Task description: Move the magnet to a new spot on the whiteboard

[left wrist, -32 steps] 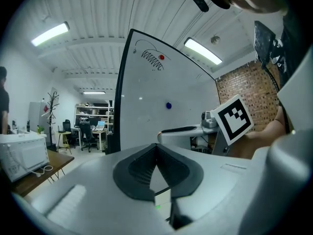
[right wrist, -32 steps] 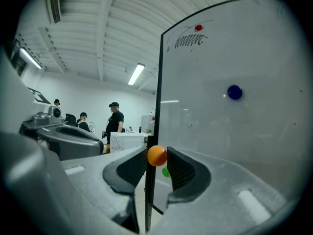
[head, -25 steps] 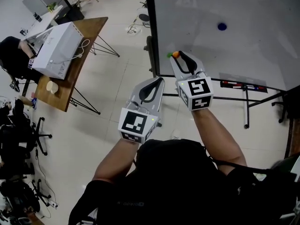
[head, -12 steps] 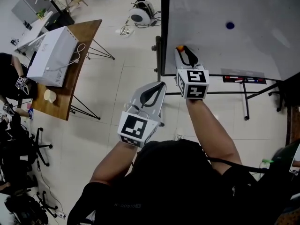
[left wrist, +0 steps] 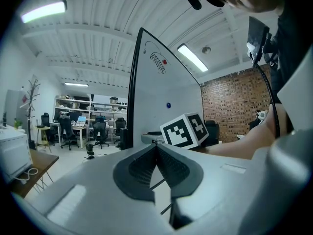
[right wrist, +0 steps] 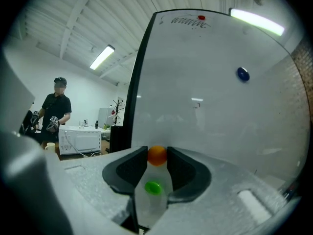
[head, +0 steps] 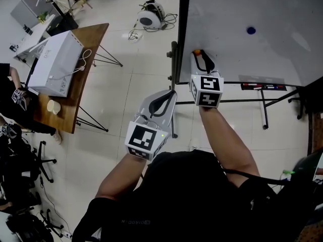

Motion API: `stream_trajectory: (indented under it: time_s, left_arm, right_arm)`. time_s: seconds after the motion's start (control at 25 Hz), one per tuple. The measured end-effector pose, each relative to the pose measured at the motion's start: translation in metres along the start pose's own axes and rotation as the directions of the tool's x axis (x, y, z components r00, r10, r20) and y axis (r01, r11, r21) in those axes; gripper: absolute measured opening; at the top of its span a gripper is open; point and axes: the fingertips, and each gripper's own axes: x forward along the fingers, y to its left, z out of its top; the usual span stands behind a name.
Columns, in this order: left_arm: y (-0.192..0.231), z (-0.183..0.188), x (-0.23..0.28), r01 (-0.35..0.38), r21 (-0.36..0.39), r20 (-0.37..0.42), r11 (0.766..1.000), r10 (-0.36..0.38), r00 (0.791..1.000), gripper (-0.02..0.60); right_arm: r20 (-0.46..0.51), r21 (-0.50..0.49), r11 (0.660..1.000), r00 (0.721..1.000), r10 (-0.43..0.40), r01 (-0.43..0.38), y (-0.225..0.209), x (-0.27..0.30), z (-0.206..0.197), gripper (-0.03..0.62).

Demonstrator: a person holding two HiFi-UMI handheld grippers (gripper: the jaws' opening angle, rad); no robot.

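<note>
Holding the orange magnet (right wrist: 157, 155) between its pads, the right gripper (head: 198, 53) points at the lower left corner of the whiteboard (head: 252, 59); both jaws meet the magnet's sides at a fairly wide gap.

- Orange magnet: round, at the very tips of the right jaws, just inside the board's left edge and near its bottom edge.
- Green magnet (right wrist: 153, 187): smaller, in the gap between the same jaws, nearer the gripper's body than the orange one, apart from both pads.
- Blue magnet (head: 251, 30): on the board's face, well apart from the orange one, higher and further from the left edge.
- Red magnet (right wrist: 201, 17): close to the board's top edge, beside a scribbled line.
- Left gripper (head: 173, 91): jaws brought together tip to tip, nothing between them; it is held short of the board, lower and to the left of the right gripper, over the floor.
- Marker tray (head: 262, 86): along the board's bottom edge, with markers lying in it.
- Wooden table (head: 93, 39): well left of the board; a white microwave (head: 53, 64) stands on it, and a cup (head: 53, 105) sits near the tabletop's near corner.
- Person (right wrist: 56, 111): in dark clothes, standing behind the microwave.
</note>
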Motion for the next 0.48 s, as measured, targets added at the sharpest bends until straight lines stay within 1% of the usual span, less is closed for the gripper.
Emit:
stream_trajectory:
  time_s: [0.16, 0.4, 0.48]
  left_arm:
    - [0.0026, 0.0015, 0.0000, -0.005, -0.016, 0.006, 1.000, 0.005, 1.000, 0.015]
    - [0.0018, 0.0059, -0.0020, -0.009, -0.028, 0.016, 1.000, 0.009, 1.000, 0.015]
    - [0.0019, 0.0066, -0.0046, -0.012, -0.029, 0.017, 1.000, 0.012, 1.000, 0.015]
  right_arm:
    - [-0.002, -0.028, 0.999, 1.000, -0.016, 0.016, 0.0000, 0.0012, -0.0024, 0.110]
    - [-0.011, -0.031, 0.999, 1.000, -0.017, 0.017, -0.0014, -0.0006, -0.0005, 0.110]
    - [-0.016, -0.029, 0.999, 1.000, -0.015, 0.014, -0.0008, -0.0022, -0.0005, 0.131]
